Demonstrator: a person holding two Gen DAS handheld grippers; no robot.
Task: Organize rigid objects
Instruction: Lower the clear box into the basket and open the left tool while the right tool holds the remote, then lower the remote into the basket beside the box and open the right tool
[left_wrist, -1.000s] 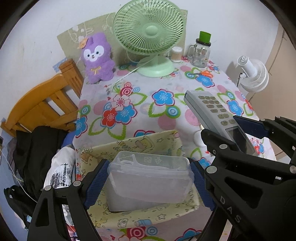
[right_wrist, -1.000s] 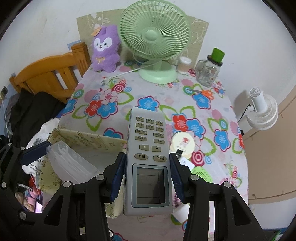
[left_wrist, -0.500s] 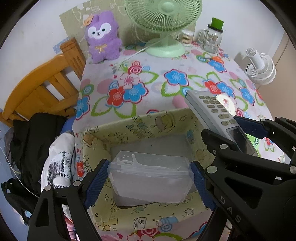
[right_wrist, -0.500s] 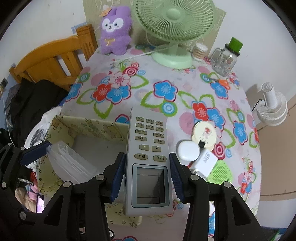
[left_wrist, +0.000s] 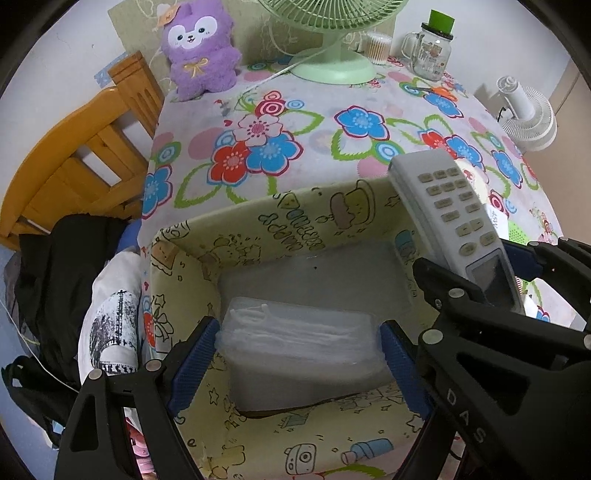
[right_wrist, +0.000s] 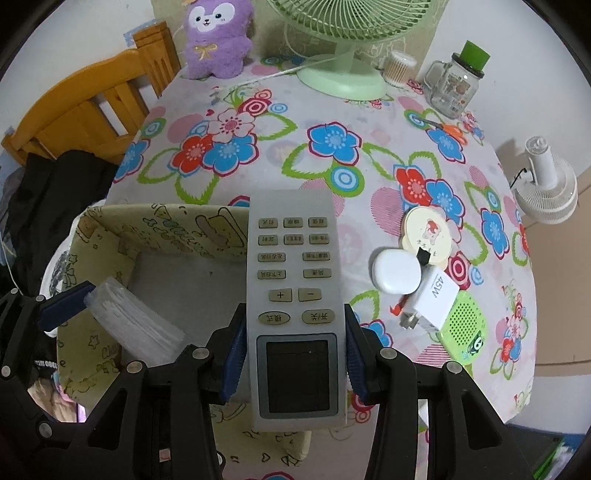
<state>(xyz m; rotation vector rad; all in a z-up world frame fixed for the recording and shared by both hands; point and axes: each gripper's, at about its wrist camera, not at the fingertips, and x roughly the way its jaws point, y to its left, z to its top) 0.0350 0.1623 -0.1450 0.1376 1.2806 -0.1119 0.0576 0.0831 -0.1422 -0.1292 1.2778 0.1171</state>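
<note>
My left gripper (left_wrist: 299, 338) is shut on a clear plastic box (left_wrist: 301, 341) and holds it inside a yellow cartoon-print fabric basket (left_wrist: 258, 218) at the table's near left corner. My right gripper (right_wrist: 293, 354) is shut on a grey remote control (right_wrist: 291, 280), held over the basket's right wall. The remote also shows in the left wrist view (left_wrist: 452, 214), and the plastic box in the right wrist view (right_wrist: 133, 321). Whether the box touches the basket floor is unclear.
On the flowered tablecloth (right_wrist: 288, 147) to the right lie a round tin (right_wrist: 428, 232), a white oval case (right_wrist: 395, 271), a white 45W charger (right_wrist: 436, 299) and a green speaker (right_wrist: 465, 317). A green fan (right_wrist: 340, 74), purple plush (right_wrist: 218, 40) and jar (right_wrist: 456, 85) stand at the back. A wooden chair (right_wrist: 85, 107) stands left.
Both grippers have moved forward and down over the basket. The plastic box has gone from above the basket's near wall down into it. The remote has come over the basket's right side.
</note>
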